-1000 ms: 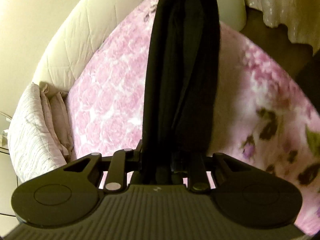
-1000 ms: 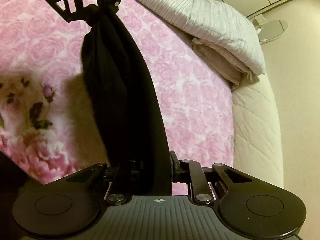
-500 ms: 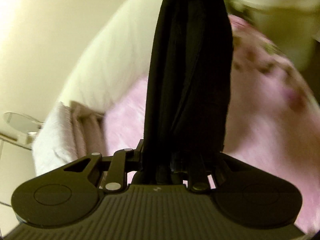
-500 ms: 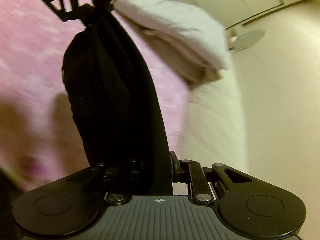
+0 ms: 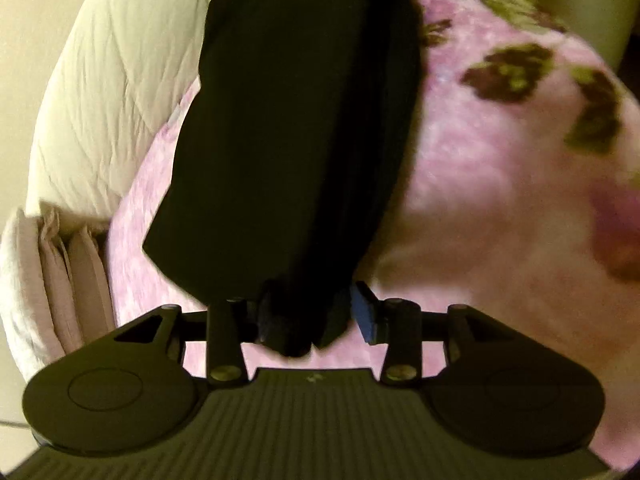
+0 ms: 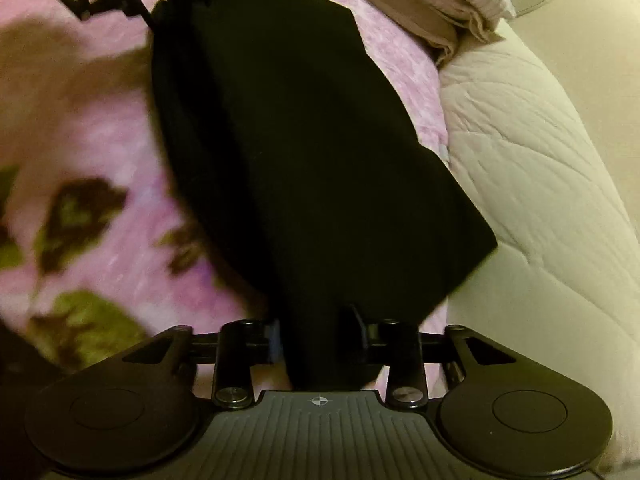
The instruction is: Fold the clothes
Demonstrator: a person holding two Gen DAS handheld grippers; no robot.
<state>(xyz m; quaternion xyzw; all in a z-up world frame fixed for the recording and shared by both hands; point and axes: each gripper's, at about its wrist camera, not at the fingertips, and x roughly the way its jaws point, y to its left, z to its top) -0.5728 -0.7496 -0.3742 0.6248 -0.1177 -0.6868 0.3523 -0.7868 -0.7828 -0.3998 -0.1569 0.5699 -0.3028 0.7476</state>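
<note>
Black garment point(image 5: 296, 128): strung between both grippers, already doubled into a long strip, now lying down across the pink floral blanket point(image 5: 500, 168) on the bed. One long edge hangs off toward the quilted cream mattress side point(image 6: 540, 160). In the right wrist view the free corner point(image 6: 476, 248) sits over that cream edge.

Left gripper point(image 5: 316, 320): fingers parted, blue pad on 1 finger exposed, cloth bunched loosely between them and not pinched as far as I can see. Looks like a release, but frame is blurred.

Right gripper point(image 6: 320, 340): fingers narrow, with the end of the garment running between them. Reads as a hold on the cloth; contact itself is hidden by the fabric.

Handling, my judgement: light, soft knit, no stiffness, drapes and sags under its own weight. Matte, not slippery, but layers will shift against each other if dragged over the fleecy blanket. Not fragile. Take it at the short ends or corners, pinching all layers together so the fold stays stacked. Lift rather than slide.

Stage: 1 lengthwise fold present; whether another fold is wanted can't be settled from this.

Periphery: stack of folded pale linens point(image 5: 60, 272) at the head of the bed, clear of the garment.
</note>
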